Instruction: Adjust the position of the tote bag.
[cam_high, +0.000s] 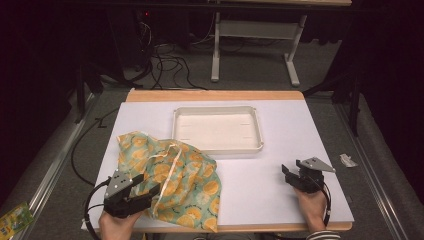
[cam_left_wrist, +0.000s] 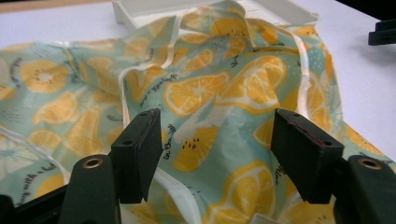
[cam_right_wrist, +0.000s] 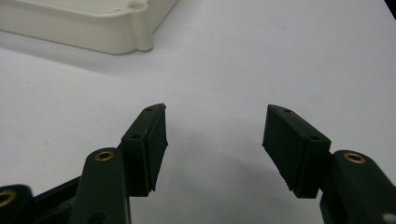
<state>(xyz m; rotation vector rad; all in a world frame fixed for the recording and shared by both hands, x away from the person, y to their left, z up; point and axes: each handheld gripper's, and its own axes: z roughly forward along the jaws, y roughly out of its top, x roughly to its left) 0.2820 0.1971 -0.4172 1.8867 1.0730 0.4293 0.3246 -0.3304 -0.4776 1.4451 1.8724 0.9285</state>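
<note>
Left gripper: the left gripper (cam_high: 145, 192) sits at the near left of the table with its jaws spread apart; in the left gripper view (cam_left_wrist: 215, 156) the two black jaws stand either side of the cloth, which shows in the gap between them, and I cannot tell if they touch it.
Right gripper: the right gripper (cam_high: 290, 176) is at the near right, jaws wide apart with nothing between them; its own view (cam_right_wrist: 214, 147) shows them just over the bare white surface.
Hands: the left hand (cam_high: 116, 225) comes in from the bottom edge and grips its tool from behind; the right hand (cam_high: 311, 206) does the same, with a striped sleeve cuff (cam_high: 322, 235) at the wrist.
Cloth bag: a crumpled fabric bag (cam_high: 172, 177), pale green with orange slices and a cream drawstring, lies on the near left part of the table, its far corner just beside the tray.
Writing: small dark cursive script runs across the print (cam_left_wrist: 169, 142); it is too small to read for certain.
Tray: a shallow cream tray (cam_high: 258, 131) sits at the middle of the table, well apart from the right gripper.
Table: a white sheet (cam_high: 280, 125) covers it, with a wooden edge along the far side.
Floor: a small white scrap (cam_high: 348, 160) lies right of the table, and a green packet (cam_high: 15, 219) lies at the lower left.
</note>
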